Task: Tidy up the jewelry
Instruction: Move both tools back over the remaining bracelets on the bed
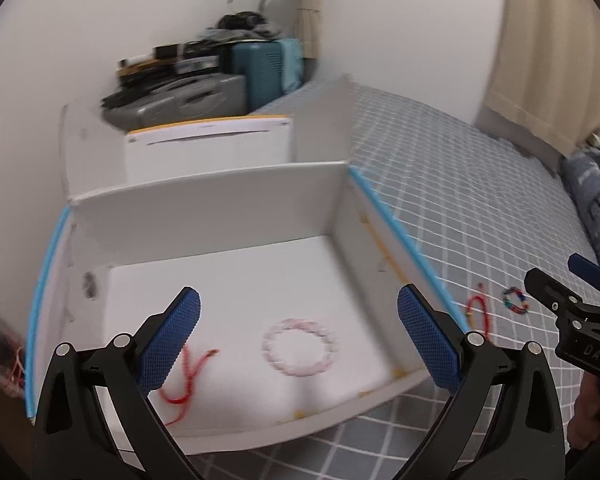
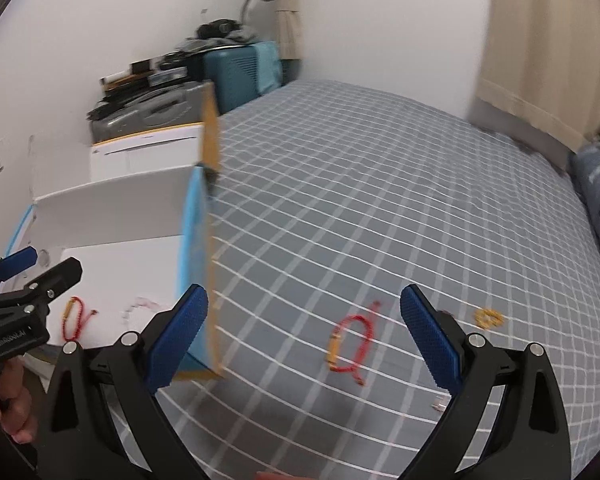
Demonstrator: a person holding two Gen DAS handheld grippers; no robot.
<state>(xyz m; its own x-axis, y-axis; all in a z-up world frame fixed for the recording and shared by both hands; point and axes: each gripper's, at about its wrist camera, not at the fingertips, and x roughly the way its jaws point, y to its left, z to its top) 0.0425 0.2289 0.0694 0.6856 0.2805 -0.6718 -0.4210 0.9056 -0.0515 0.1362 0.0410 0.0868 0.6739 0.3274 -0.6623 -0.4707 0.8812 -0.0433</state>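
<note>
Over on the left, the left gripper hangs wide apart above the white box, where a pink bead bracelet and a red cord already lie. Moving right, a red cord bracelet lies on the checked bedspread, its long axis running near-to-far, squarely between the spread, empty fingers of the right gripper, clearly the nearer tool. Only the left view shows a multicoloured bracelet clearly; only the right shows a small gold piece farther right.
</note>
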